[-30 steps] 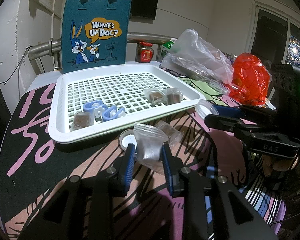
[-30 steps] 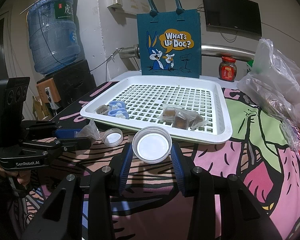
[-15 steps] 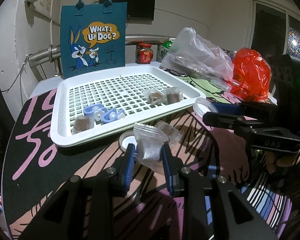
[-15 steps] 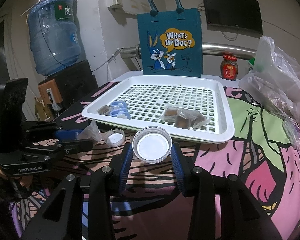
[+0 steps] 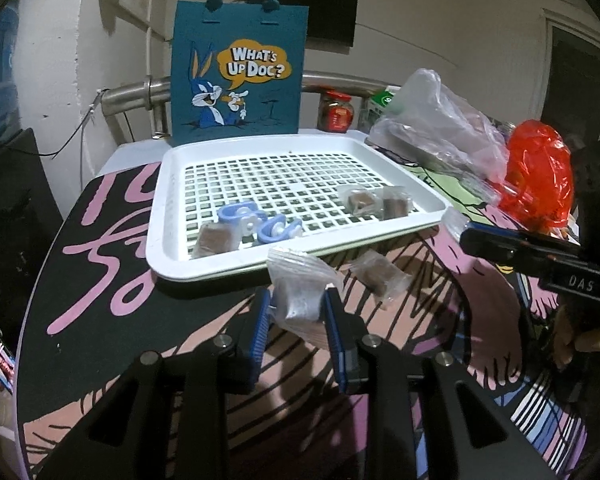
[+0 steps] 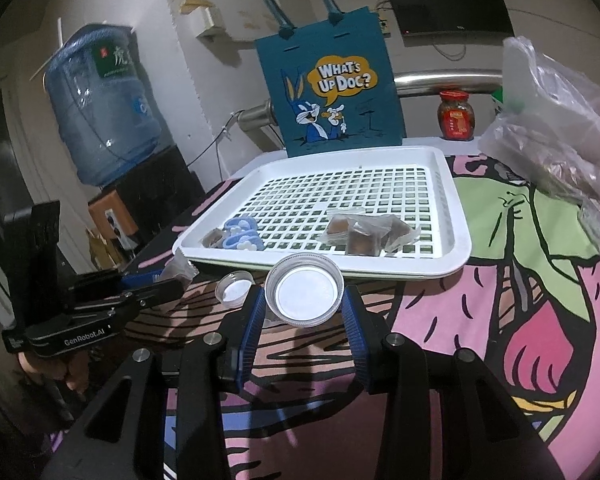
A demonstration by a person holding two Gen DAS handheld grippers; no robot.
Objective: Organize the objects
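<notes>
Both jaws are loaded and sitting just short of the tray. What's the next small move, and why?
Probably carry the left gripper forward over the white tray and release its clear packet near the wrapped brown blocks already there. The right gripper holds the round lid; it can follow.

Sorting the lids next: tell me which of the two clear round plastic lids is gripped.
The larger clear round plastic lid, clamped in the right gripper. The smaller clear lid lies loose on the tablecloth, left of it.
</notes>
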